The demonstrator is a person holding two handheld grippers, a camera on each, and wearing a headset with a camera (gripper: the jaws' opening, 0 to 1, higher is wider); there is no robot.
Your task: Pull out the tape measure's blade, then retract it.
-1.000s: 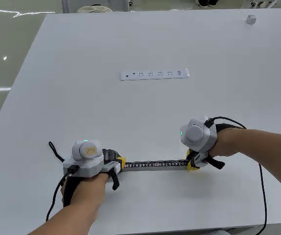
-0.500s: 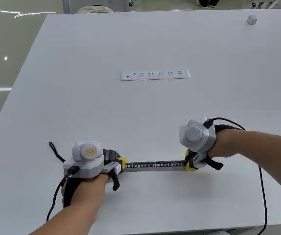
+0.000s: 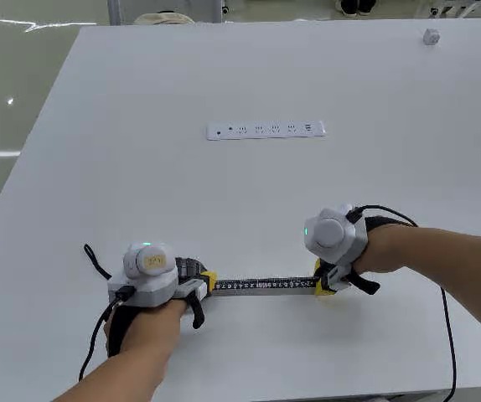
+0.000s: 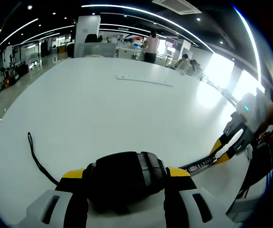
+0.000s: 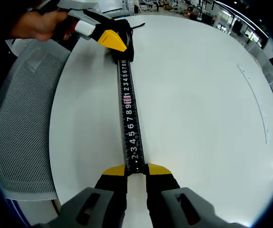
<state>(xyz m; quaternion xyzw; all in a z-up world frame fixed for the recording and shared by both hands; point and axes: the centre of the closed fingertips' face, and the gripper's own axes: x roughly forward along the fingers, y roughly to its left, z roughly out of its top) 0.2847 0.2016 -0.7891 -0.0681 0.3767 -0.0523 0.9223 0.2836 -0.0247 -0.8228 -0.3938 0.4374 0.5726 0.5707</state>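
Black tape measure case sits clamped in the left gripper near the near edge of the table. Its blade extends rightward, long axis left-right, tip pinched by the right gripper.

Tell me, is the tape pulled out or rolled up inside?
Out. The blade stretches across the table from the case in the left gripper to the right gripper pinching its tip.

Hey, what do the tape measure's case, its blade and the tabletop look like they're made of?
Case: probably matt black plastic or rubber, going by its ribbed grooves. Blade: likely thin painted steel, black with printed white numerals, lying straight. Tabletop: seemingly white laminate, smooth, with a soft sheen; its core cannot be told.
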